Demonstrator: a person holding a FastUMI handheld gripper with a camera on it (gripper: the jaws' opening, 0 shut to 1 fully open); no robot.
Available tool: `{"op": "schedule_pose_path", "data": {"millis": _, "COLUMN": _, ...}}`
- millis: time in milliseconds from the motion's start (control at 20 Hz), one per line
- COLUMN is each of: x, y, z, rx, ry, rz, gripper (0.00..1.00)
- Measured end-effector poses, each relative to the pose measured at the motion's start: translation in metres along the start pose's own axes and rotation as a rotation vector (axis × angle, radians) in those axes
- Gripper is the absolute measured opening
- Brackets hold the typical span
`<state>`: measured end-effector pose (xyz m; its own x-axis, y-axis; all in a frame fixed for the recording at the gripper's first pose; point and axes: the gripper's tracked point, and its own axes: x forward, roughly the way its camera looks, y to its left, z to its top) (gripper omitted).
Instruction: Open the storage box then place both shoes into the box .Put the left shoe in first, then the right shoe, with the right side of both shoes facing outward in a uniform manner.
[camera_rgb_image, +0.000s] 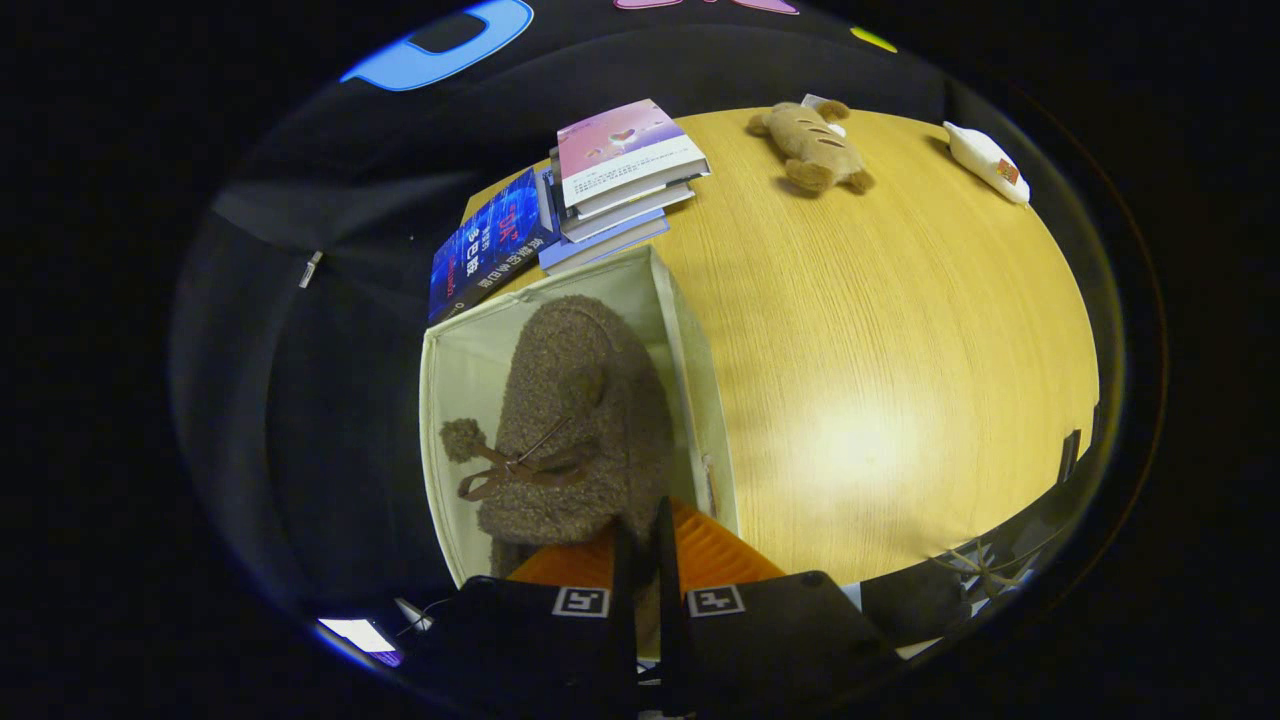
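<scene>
The hand-held gripper (645, 560) hangs over the box (690, 340) on the counter (880, 330), fingers together, pinching the fuzzy brown shoe (580, 420) inside.

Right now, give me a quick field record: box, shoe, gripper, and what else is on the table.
box: cream fabric storage box, open, at the wooden table's edge
shoe: brown fuzzy shoe with a bow, inside the box
gripper: gripper fingers nearly together over the shoe; grip unclear
beyond box: stack of books
far side: plush toy, white object
</scene>
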<state>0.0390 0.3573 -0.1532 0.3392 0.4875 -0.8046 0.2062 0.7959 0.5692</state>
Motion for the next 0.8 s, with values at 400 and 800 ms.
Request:
{"op": "schedule_pose_path", "data": {"millis": 400, "x": -0.012, "y": 0.022, "z": 0.002, "rx": -0.001, "ry": -0.018, "rz": 0.119, "gripper": 0.88}}
{"op": "schedule_pose_path", "data": {"millis": 800, "x": -0.03, "y": 0.017, "z": 0.01, "rx": -0.081, "ry": -0.1, "rz": 0.179, "gripper": 0.98}}
